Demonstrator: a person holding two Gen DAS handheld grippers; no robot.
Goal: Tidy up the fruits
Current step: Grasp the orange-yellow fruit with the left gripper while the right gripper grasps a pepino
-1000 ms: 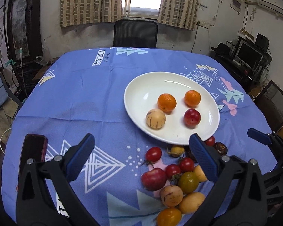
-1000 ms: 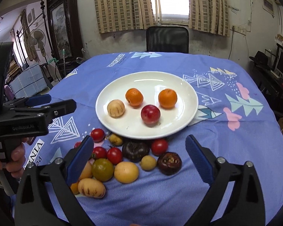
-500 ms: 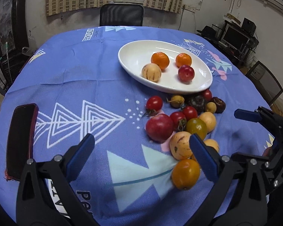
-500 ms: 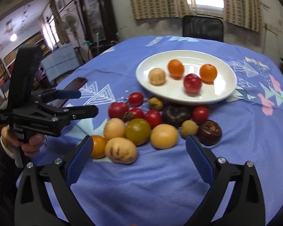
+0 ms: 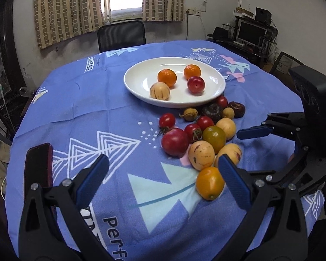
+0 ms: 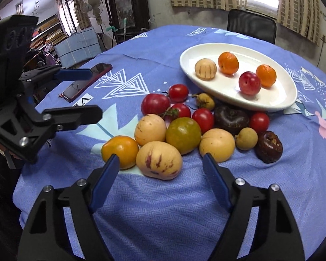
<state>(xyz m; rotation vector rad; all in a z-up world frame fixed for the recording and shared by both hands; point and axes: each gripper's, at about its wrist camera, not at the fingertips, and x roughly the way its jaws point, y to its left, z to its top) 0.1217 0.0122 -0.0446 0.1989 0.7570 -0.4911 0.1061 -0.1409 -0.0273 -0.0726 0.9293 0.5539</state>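
The white oval plate holds four fruits: two dimpled oranges, one glossy plum, one striped melon. Thirteen more crowd the blue woven cloth just beside its rim (five smooth red tomatoes among them). Left gripper and right gripper both gape, holding nothing, above the pile's near edge.

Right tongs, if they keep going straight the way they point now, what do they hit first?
Most likely the speckled yellow melon, lying on the cloth between the open right tongs and nearest them. Depth is hard to judge, so the tongs might pass just above it.
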